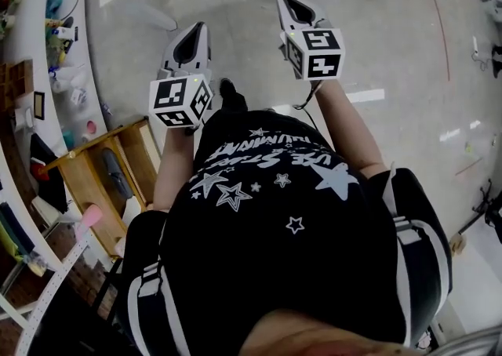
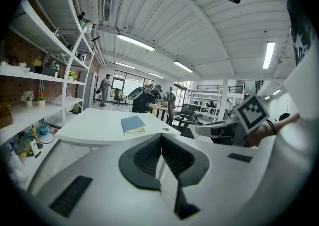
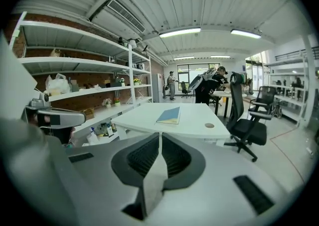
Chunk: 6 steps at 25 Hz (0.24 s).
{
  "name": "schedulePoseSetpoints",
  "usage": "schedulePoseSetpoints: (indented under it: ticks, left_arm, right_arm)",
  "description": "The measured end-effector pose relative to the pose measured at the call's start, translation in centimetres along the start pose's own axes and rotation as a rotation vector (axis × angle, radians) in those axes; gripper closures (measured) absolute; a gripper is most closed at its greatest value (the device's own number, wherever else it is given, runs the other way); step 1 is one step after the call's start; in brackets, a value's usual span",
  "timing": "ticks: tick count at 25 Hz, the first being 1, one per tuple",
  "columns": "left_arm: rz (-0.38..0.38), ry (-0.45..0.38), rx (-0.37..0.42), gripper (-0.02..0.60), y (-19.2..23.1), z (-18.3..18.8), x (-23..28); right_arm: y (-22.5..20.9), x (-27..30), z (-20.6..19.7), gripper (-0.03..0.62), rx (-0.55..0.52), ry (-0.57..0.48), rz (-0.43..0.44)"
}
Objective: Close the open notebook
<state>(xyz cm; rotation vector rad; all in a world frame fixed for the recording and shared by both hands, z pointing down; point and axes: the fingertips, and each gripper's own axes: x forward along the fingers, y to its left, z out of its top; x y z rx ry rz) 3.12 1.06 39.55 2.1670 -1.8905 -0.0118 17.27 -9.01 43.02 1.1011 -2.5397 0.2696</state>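
Head view: left gripper and right gripper hang over floor; no notebook shows.
Left gripper view: clenched, empty; blue notebook lies on the tabletop well ahead, left of centre.
Right gripper view: clenched, empty; notebook straight ahead, above centre.

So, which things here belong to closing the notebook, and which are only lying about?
For the job: notebook (looks shut already), table, left gripper, right gripper.
Lying about: chair, shelves.
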Motion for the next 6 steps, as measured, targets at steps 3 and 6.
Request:
schedulePoseSetpoints:
  ticks: [3,6]
  left_arm:
    - [0.002,0.005,-0.014,0.569,-1.9,-0.8,-1.0]
    - [-0.006,0.011,-0.031,0.569,-4.2,-1.7,-1.8]
  right_arm:
    - [-0.2,-1.9,-0.8,0.569,-0.012,-0.002,0.018]
    - [-0.7,-4.2,-2.1,0.569,-0.041,0.008,0.026]
